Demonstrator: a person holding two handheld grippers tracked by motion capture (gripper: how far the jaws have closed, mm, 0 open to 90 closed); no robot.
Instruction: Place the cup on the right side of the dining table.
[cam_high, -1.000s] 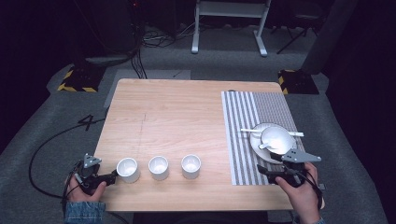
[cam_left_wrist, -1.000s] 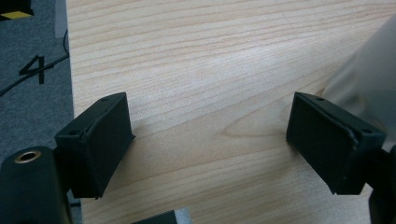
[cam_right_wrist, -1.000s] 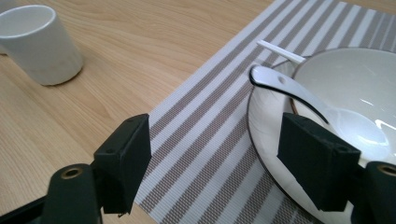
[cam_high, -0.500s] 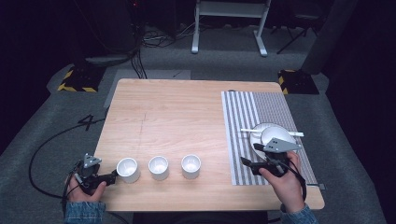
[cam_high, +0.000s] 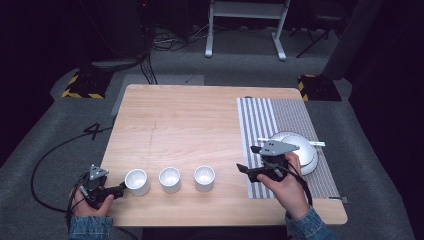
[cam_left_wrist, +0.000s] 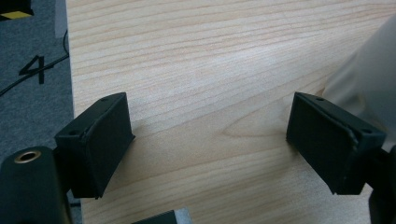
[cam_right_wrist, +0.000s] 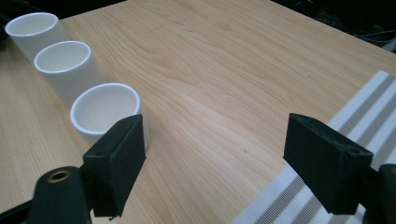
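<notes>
The right gripper (cam_high: 243, 170) has come off the plates (cam_high: 306, 150) on the striped mat (cam_high: 260, 120) over the last second and now hangs empty at the mat's left edge, jaws spread wide, aimed at the nearest cup (cam_high: 204, 177), the right-hand one of three in a row left of the mat. That reads as the cups being next (likely this one first). The left gripper (cam_high: 120, 190), jaws also apart and empty, sits just left of the far cup (cam_high: 136, 181).

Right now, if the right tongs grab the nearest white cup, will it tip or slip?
The cup looks squat and upright on flat wood, so probably won't tip. Its smooth white wall may be slippery. It looks empty, so likely light.
</notes>
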